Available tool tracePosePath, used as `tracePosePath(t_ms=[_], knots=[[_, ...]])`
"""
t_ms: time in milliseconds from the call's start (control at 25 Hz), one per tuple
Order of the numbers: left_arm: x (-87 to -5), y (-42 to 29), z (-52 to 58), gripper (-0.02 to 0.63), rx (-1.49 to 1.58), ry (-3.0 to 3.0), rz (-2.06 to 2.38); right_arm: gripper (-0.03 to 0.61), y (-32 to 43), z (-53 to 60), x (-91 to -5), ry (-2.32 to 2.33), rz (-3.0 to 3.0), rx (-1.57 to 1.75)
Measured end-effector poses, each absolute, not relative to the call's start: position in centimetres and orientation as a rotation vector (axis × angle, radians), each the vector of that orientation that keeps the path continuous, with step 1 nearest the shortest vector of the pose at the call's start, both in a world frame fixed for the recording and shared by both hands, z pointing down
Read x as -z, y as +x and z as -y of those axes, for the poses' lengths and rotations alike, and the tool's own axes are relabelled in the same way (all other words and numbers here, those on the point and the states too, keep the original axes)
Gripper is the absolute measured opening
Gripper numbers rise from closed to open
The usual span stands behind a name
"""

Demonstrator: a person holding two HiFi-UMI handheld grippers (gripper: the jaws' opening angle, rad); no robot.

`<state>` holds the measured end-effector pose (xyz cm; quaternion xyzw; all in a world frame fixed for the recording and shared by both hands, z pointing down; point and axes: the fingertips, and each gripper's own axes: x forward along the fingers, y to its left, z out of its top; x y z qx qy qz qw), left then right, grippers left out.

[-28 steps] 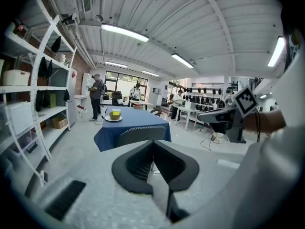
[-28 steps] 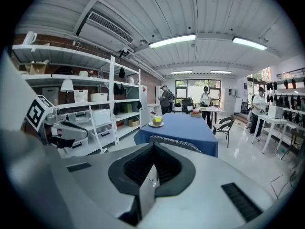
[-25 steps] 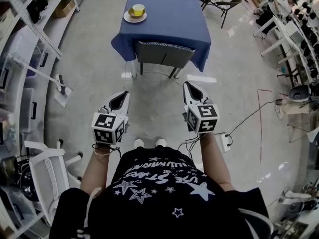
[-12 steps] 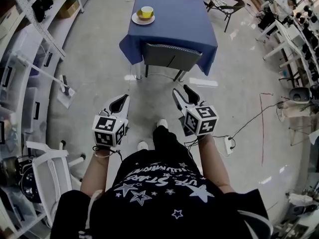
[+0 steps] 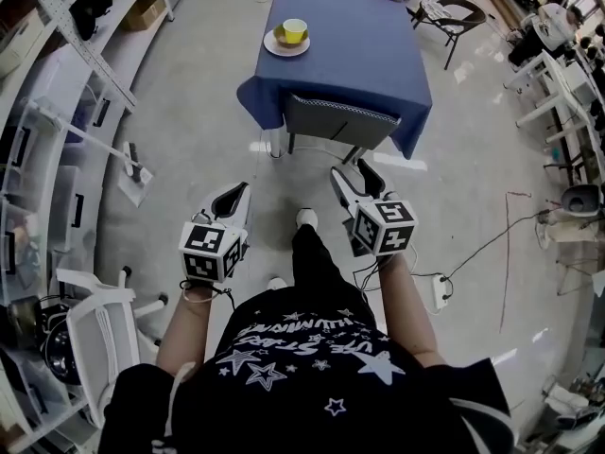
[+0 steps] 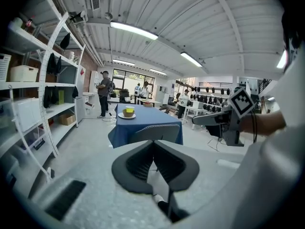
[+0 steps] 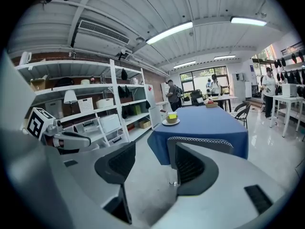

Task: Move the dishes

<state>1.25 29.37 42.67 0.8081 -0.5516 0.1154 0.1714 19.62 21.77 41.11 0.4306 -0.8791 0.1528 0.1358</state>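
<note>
Plate (image 5: 286, 43), round, on blue cloth (image 5: 352, 60), left gripper (image 5: 238, 193) pressed together, right gripper (image 5: 349, 170) just spread, nothing between.

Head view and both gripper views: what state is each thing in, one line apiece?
Left gripper: shut, nothing between its jaws.
Right gripper: open, nothing between its jaws, which have just been opening.
Small yellow cup: upright on the plate.
White round plate: flat on the table, near a corner.
Blue-clothed table: standing, cloth hanging over its edges.
Grey mesh-backed chair: pushed in at the table's near end.
</note>
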Motion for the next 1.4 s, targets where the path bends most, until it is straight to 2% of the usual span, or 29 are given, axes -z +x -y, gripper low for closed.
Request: tracePosePath(t_ms=[880,1400], knots=[[-42.7,2.9,-6.9,0.020,-0.378,2.204,1.628,0.247,21.3,2.3,-41.7,1.164,2.575,-0.486],[-42.6,1.9,-1.9,0.020,-0.407,2.075,1.763,0.264,19.6,9.5,-43.3,0.959,2.618,-0.515]])
